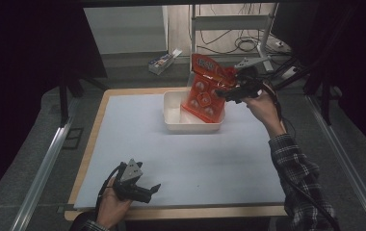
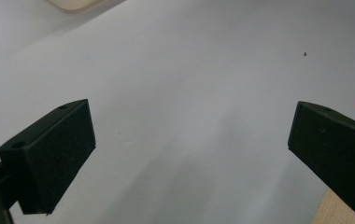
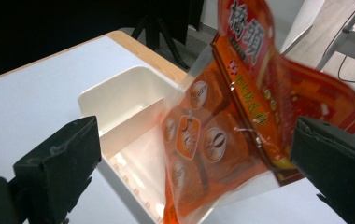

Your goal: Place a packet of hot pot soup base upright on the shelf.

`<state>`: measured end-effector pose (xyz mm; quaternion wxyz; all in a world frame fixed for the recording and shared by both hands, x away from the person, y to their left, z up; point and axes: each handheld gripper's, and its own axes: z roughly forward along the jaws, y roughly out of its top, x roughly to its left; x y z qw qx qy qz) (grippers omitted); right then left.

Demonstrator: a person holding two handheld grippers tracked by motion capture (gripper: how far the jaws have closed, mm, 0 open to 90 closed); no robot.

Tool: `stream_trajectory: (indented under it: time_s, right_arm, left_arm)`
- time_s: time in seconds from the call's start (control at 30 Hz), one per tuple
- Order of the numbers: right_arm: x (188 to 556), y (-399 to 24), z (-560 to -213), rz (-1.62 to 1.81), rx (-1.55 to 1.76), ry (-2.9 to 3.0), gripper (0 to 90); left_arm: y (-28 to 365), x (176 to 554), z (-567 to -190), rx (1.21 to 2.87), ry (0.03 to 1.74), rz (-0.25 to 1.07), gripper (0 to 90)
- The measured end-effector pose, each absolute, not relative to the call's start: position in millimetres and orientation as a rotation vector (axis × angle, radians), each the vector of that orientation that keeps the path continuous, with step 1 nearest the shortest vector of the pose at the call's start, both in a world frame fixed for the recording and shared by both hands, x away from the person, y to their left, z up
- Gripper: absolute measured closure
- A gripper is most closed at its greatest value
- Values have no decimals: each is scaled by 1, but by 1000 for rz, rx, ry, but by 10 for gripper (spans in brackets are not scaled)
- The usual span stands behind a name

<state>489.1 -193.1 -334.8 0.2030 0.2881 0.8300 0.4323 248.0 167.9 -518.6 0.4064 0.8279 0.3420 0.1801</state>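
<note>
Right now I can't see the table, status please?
Left gripper open, idle near table edge. Right gripper open around orange snack bag, bag standing in white bin. Nothing in the way.

Crinkly orange-red plastic snack bag (image 3: 231, 135): clear panels, round white-and-orange emblems, white characters on the red header, yellow-green lettering on a strip. Rectangular plastic bin (image 1: 174, 113): plain white. Counter (image 1: 190, 159): pale grey-blue mat, light wood edge. Both black grippers (image 1: 154, 188) (image 1: 222, 95): matte black jaws. Sleeve (image 1: 299, 178): dark plaid with pale lines.
</note>
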Motion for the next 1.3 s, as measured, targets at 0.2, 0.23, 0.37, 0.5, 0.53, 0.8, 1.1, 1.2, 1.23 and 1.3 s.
stream_trajectory:
  time_s: [0.2, 0.23, 0.37, 0.5, 0.53, 0.8, 1.1, 1.2, 1.23, 1.3]
  right_arm:
    - [480, -193, -343, 1213, 804, 2325, 20]
    - [479, -193, -344, 1211, 807, 2326, 20]
    - [472, -194, -351, 1216, 818, 2334, 20]
    - [465, -197, -357, 1235, 826, 2335, 20]
    - [463, -197, -358, 1238, 828, 2334, 20]
    - [446, -204, -370, 1243, 832, 2335, 20]
    - [424, -207, -385, 1249, 814, 2330, 0]
    - [418, -208, -390, 1271, 810, 2331, 0]
    - [416, -208, -391, 1274, 804, 2332, 0]
    - [414, -209, -393, 1273, 801, 2337, 0]
  left_arm:
    - [167, 247, -518, 2101, 860, 466, 7]
    - [167, 247, -518, 2103, 861, 468, 7]
    - [167, 247, -518, 2104, 864, 468, 7]
    - [167, 247, -518, 2107, 865, 470, 7]
    - [166, 247, -518, 2099, 869, 468, 7]
    - [165, 247, -518, 2110, 864, 472, 8]
    - [164, 246, -519, 2128, 859, 491, 11]
    - [164, 246, -519, 2129, 859, 493, 11]
    - [164, 246, -519, 2129, 859, 494, 11]
    - [164, 246, -519, 2129, 859, 494, 12]
